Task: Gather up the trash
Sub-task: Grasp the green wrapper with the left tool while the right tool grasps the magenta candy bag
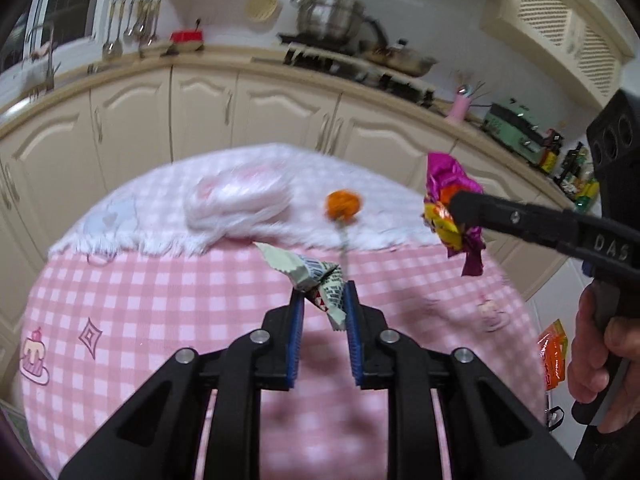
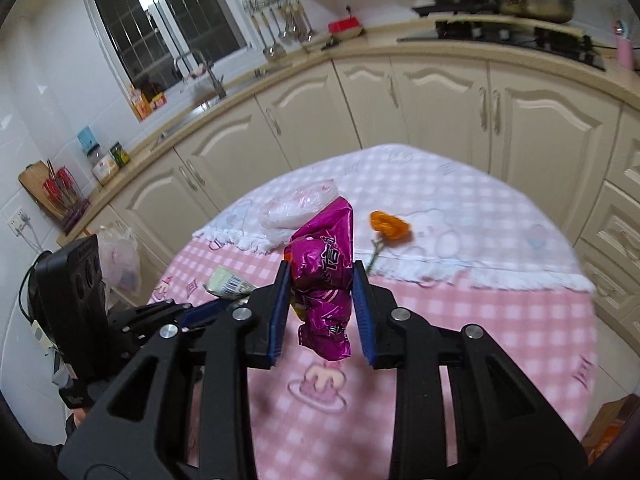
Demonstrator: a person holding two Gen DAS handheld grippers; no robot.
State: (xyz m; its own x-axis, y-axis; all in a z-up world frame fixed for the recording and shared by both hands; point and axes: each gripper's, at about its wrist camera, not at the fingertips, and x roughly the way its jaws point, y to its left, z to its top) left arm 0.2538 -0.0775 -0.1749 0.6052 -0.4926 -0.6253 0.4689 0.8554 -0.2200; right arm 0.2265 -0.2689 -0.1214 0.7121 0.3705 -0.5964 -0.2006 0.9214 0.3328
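Observation:
My left gripper (image 1: 323, 294) is shut on a pale green and white crumpled wrapper (image 1: 316, 278) and holds it above the pink checked tablecloth (image 1: 160, 300). My right gripper (image 2: 320, 280) is shut on a crumpled magenta snack bag (image 2: 324, 276), also lifted above the table. In the left wrist view the magenta bag (image 1: 450, 196) hangs from the right gripper at the right. In the right wrist view the green wrapper (image 2: 228, 282) shows at the left in the left gripper's blue pads.
A clear plastic bag (image 1: 236, 200) and an orange flower with a stem (image 1: 343, 206) lie on a white fringed cloth (image 1: 380, 224) at the table's far side. Cream kitchen cabinets (image 1: 280, 108) run behind. An orange packet (image 1: 554, 354) shows low at the right.

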